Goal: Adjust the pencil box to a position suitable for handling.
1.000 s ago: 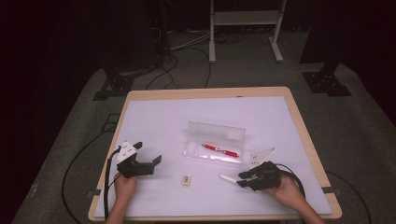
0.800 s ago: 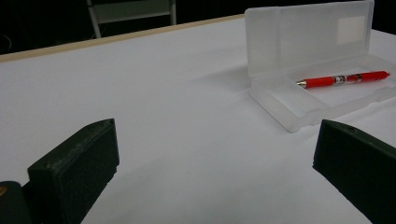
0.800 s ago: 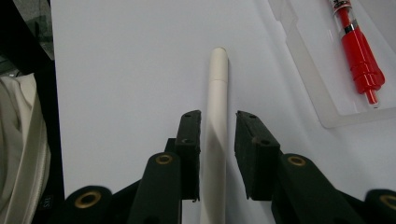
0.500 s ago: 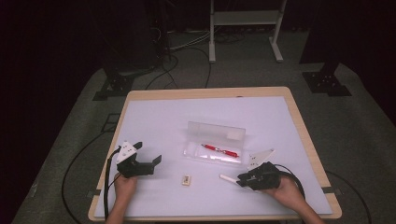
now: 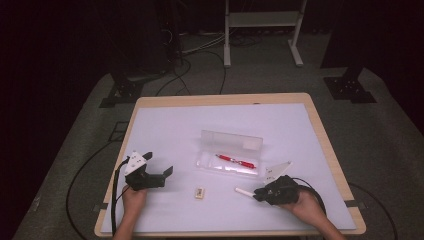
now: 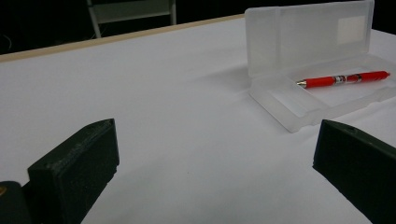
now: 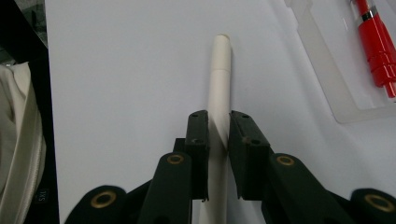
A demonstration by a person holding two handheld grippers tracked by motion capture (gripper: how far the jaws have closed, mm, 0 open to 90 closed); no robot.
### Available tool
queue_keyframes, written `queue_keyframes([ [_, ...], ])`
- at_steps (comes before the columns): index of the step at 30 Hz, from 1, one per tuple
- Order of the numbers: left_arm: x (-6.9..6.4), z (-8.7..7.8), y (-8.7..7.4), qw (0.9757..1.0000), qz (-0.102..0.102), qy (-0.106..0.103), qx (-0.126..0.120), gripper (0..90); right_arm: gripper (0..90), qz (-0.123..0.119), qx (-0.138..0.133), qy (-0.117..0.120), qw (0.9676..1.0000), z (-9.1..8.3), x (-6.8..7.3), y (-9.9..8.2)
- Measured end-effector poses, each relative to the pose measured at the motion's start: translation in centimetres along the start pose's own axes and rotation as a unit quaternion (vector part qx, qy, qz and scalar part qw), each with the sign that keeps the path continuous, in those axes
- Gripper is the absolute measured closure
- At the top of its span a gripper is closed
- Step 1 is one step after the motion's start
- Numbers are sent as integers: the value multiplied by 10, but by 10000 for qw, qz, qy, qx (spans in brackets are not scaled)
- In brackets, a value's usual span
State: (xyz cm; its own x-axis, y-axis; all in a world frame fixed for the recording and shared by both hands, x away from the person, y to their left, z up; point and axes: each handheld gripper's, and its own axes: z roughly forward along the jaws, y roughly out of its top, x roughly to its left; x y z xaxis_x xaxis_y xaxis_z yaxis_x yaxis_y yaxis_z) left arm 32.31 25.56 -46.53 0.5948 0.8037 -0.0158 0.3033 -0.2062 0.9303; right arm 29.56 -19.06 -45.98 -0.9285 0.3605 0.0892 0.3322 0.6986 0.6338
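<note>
Two pens (image 5: pixel 236 161), one case (image 5: pixel 231 151), one eraser (image 5: pixel 199 192)

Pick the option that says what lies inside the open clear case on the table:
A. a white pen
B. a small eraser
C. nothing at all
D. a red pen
D: the red pen lies in the tray of the open clear case, while the white pen sits on the table between the jaws of the right gripper.
</note>
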Motion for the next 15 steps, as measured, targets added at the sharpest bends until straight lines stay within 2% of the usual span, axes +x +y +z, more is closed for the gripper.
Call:
queue_keyframes([
  [15,0,0,0,10000,3,-3,1,0,779,48,-4,75,10000,-1,0,0],
])
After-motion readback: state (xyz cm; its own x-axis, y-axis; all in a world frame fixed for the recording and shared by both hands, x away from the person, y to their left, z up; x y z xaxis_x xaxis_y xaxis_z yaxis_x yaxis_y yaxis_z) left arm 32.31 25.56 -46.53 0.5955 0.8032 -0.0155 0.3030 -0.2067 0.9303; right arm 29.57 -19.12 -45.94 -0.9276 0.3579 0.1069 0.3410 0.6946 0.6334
